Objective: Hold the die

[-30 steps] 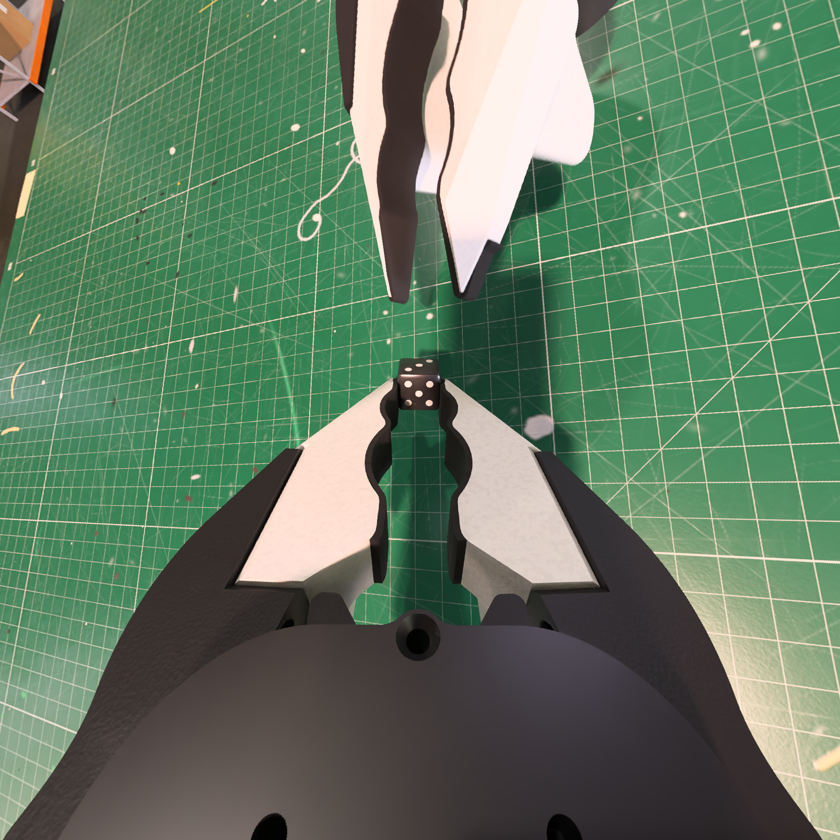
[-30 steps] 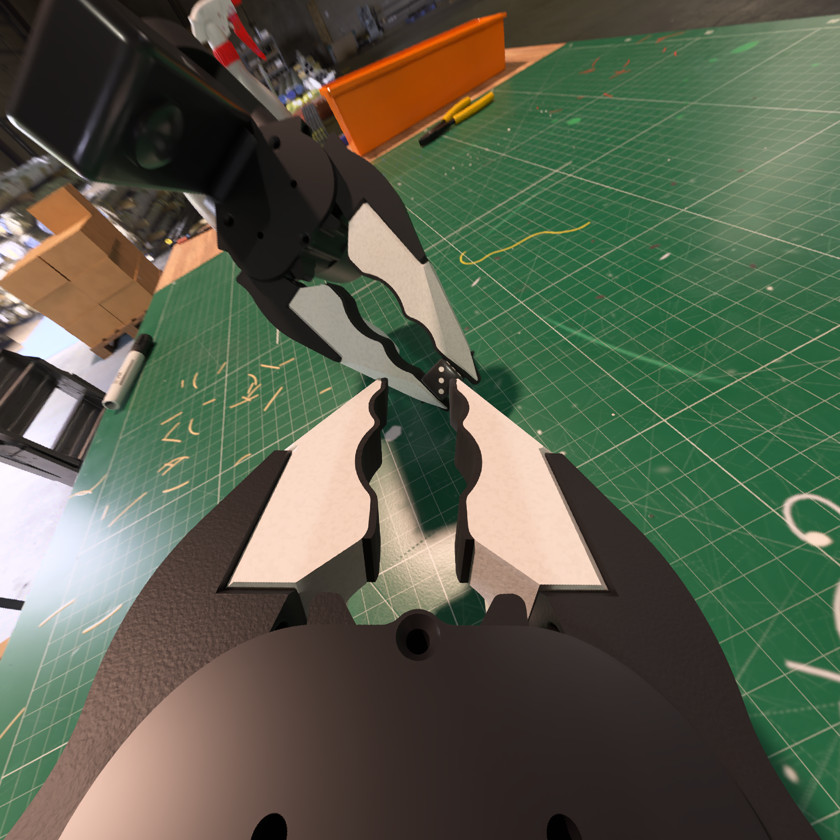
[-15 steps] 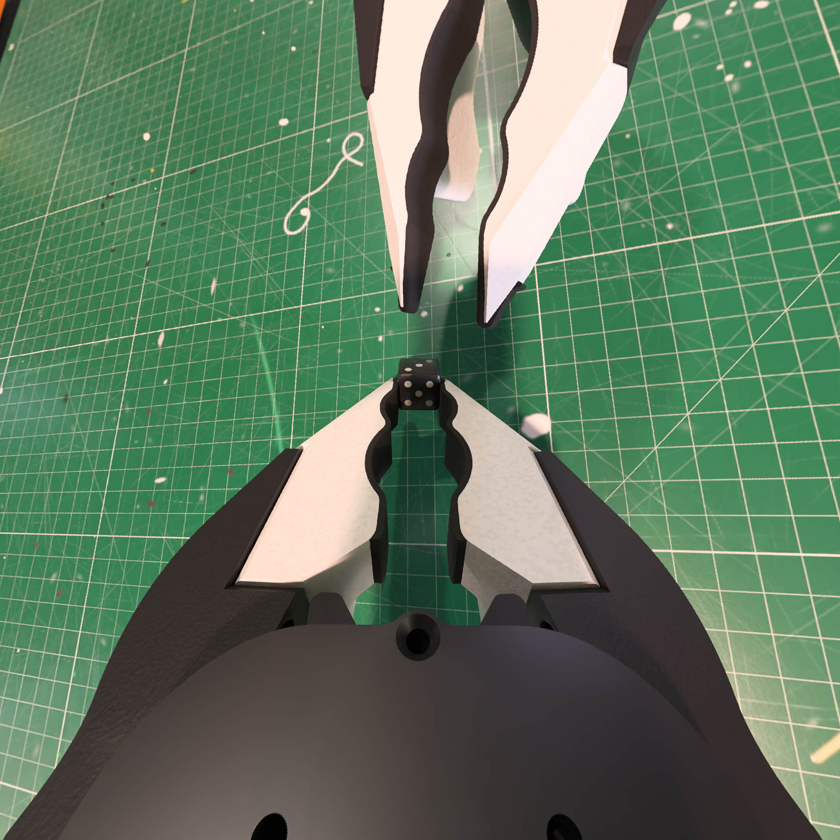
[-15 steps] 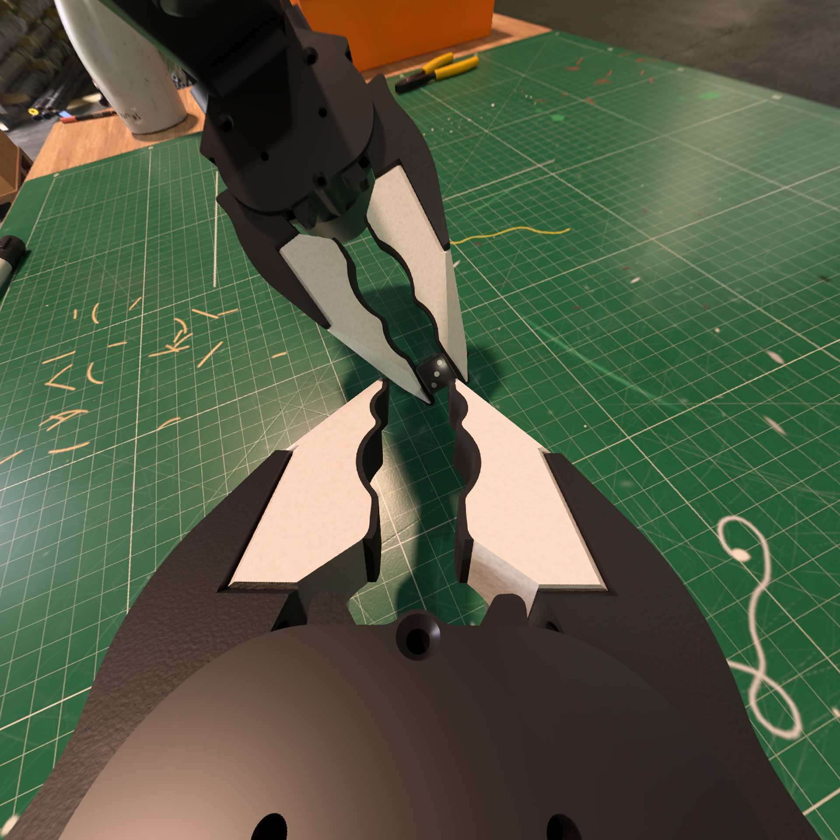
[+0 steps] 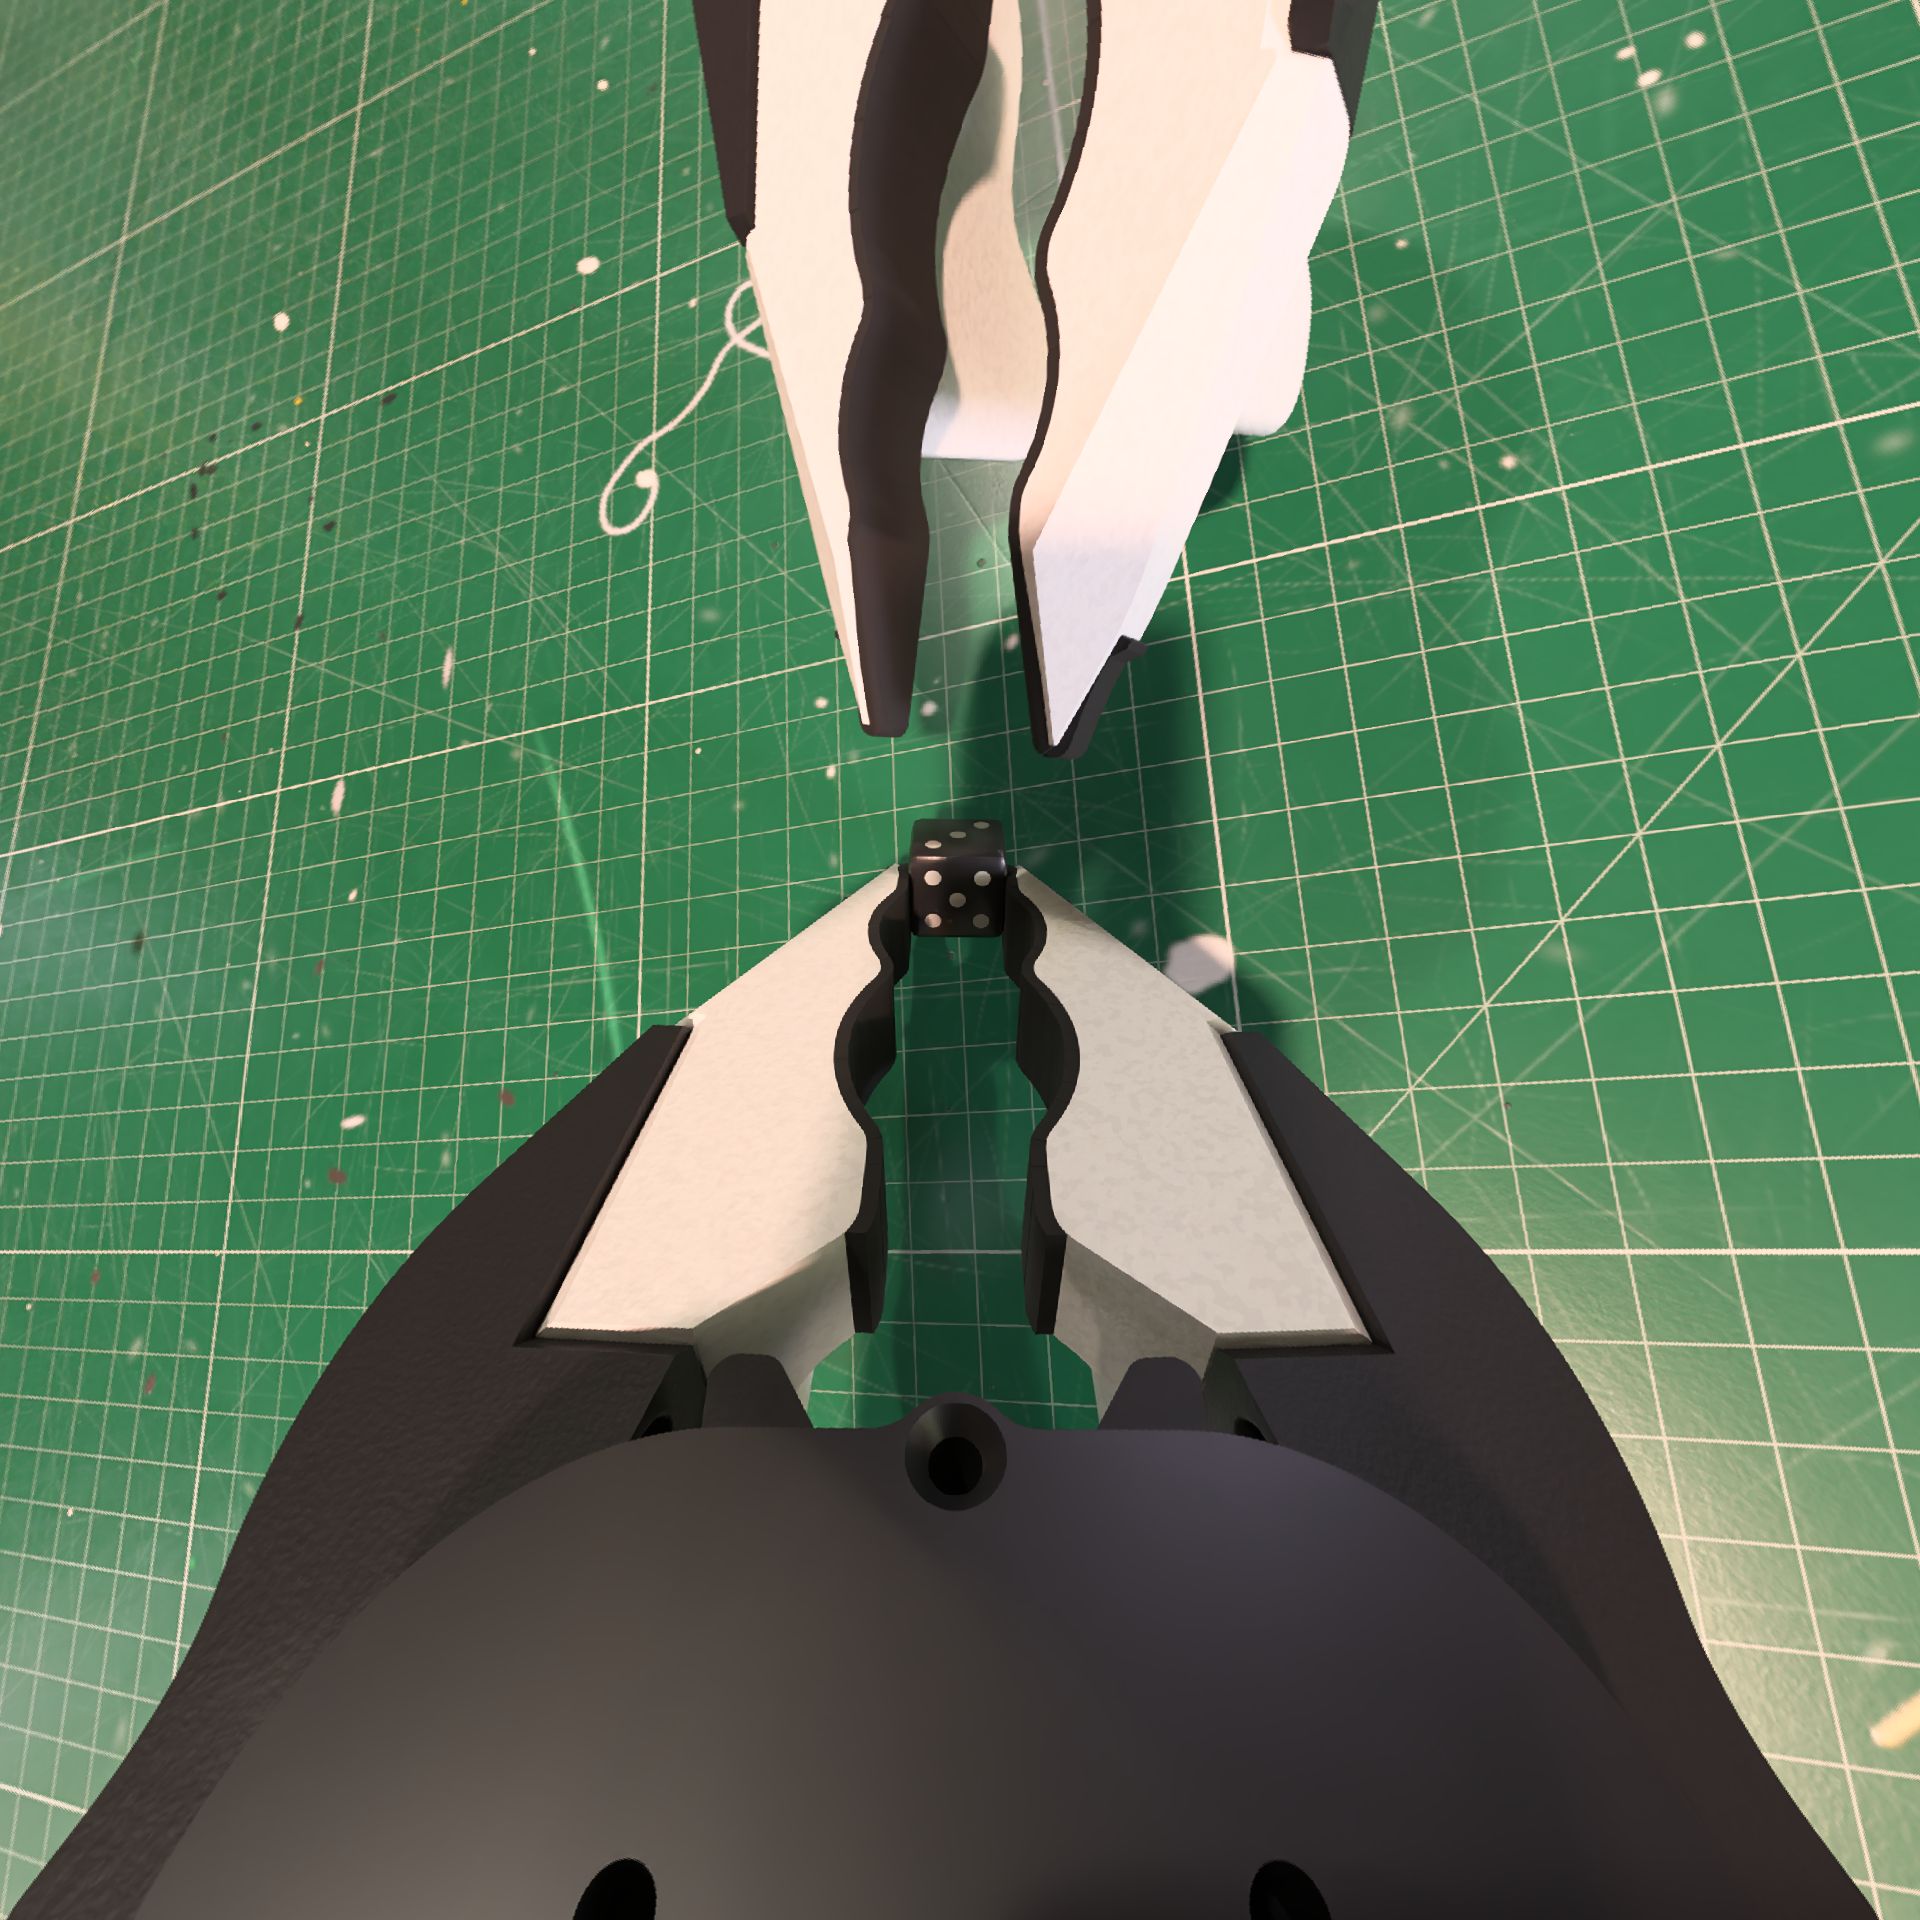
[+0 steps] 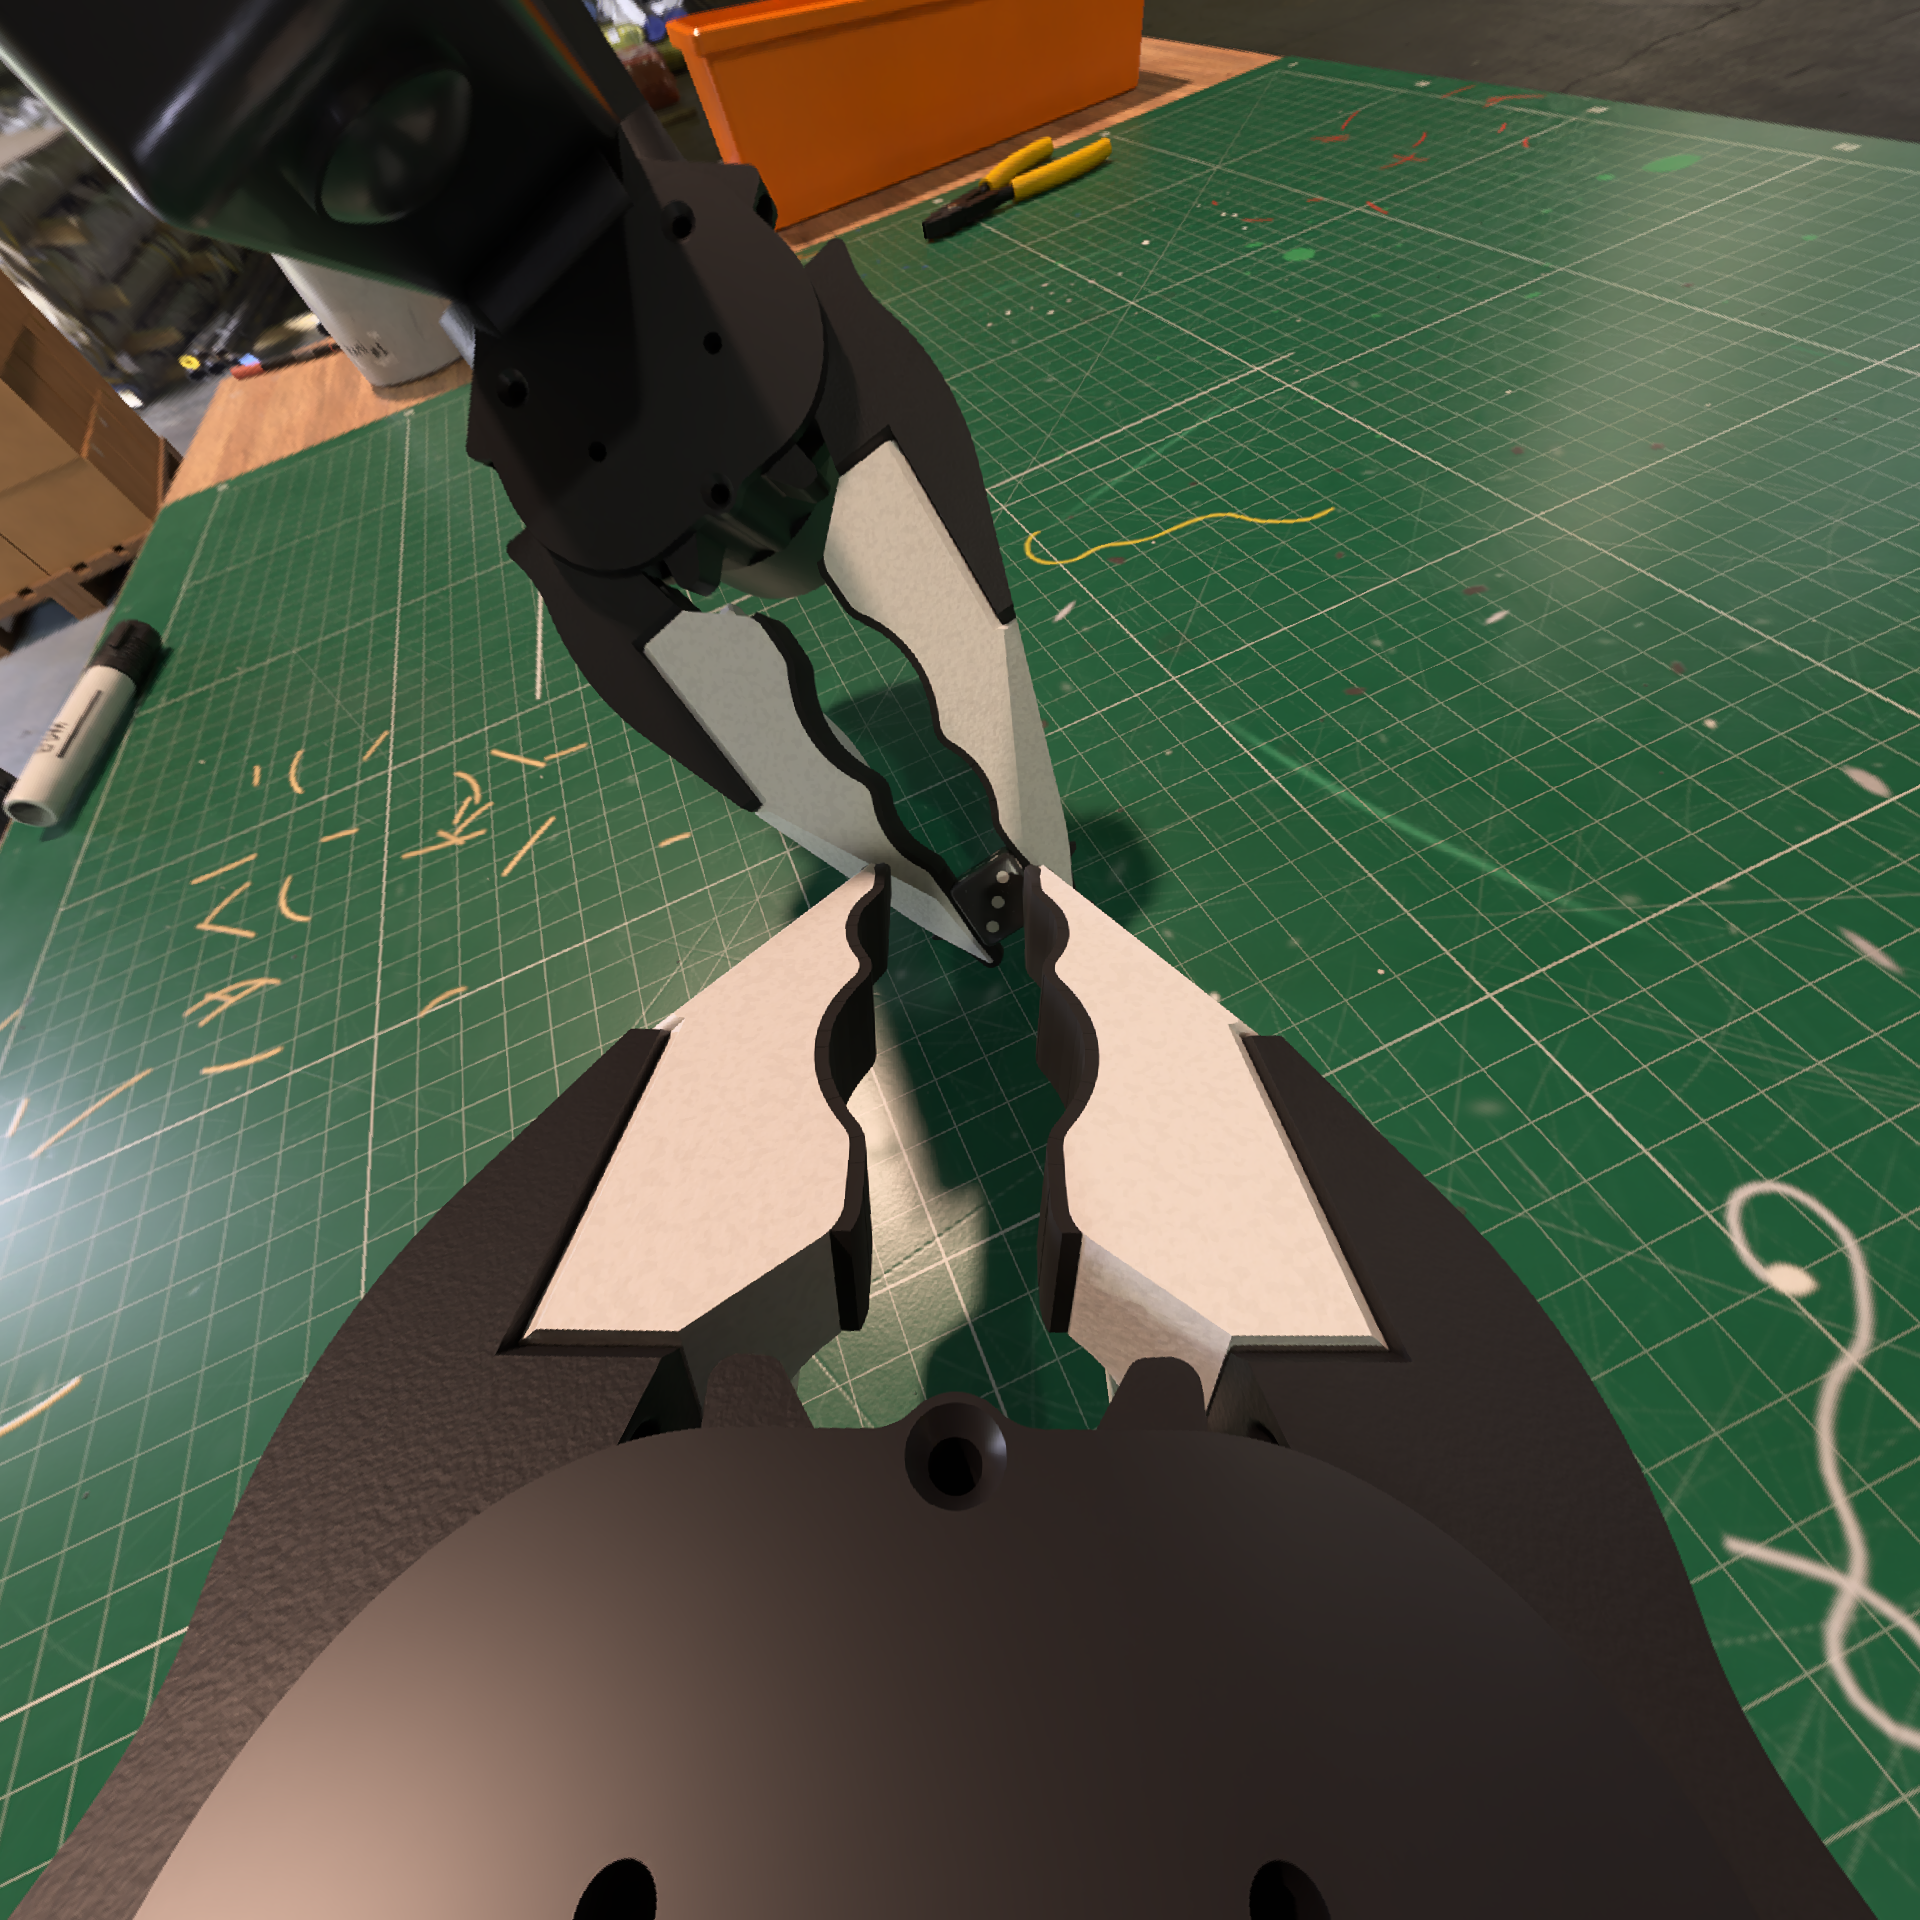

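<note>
A small black die with white pips is pinched between the tips of my left gripper, which is shut on it a little above the green cutting mat. My right gripper points at it from the opposite side, open and empty, its tips a short gap from the die. In the right wrist view the die sits in the left gripper, just past the tips of my right gripper and close to its right finger.
At the mat's far edge lie an orange bin and yellow-handled pliers. A marker, a white tub and cardboard boxes are at the left. A yellow wire lies on the mat.
The left gripper has kept its hold on the die. The right gripper has swung and tilted around it, staying open at about the same short distance from the die.
</note>
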You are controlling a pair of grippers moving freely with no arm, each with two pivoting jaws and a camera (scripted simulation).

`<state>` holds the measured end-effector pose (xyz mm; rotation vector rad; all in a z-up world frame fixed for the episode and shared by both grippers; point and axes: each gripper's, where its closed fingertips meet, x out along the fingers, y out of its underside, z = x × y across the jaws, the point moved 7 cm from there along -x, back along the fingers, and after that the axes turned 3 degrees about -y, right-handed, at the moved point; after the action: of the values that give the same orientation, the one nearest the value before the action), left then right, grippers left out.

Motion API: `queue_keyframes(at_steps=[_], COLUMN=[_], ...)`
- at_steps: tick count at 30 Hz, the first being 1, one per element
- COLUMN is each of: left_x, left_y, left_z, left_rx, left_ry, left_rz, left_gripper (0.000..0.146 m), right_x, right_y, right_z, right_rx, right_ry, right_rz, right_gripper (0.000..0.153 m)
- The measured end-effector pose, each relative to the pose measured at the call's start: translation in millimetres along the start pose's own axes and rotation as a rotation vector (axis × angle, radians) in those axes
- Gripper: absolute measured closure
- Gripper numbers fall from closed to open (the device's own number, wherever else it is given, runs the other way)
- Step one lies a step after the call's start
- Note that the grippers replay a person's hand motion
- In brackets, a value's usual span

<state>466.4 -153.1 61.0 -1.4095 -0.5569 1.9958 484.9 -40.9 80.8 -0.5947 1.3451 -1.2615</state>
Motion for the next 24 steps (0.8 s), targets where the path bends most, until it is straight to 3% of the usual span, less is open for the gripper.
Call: queue_keyframes(at_steps=[12,19,21,24], left_x=[1,9,8,2], left_y=[2,2,0,1], left_z=[3,8,4,4], left_rx=[-0.018,-0.014,-0.007,-0.123], left_ry=[-0.032,-0.349,-0.309,-0.089], left_rz=[-0.006,0.002,0.004,-0.031], left_gripper=[0.130,0.130,0.130,0.130], right_x=[2,3,2,1], right_y=[-1,0,1,1], right_z=[-2,-15,-14,-6], right_rx=[0.053,0.272,0.274,0.133], right_ry=[0.040,0.068,0.045,0.050], right_rz=[-0.013,-0.075,-0.078,-0.022], right_gripper=[0.131,0.133,0.133,0.133])
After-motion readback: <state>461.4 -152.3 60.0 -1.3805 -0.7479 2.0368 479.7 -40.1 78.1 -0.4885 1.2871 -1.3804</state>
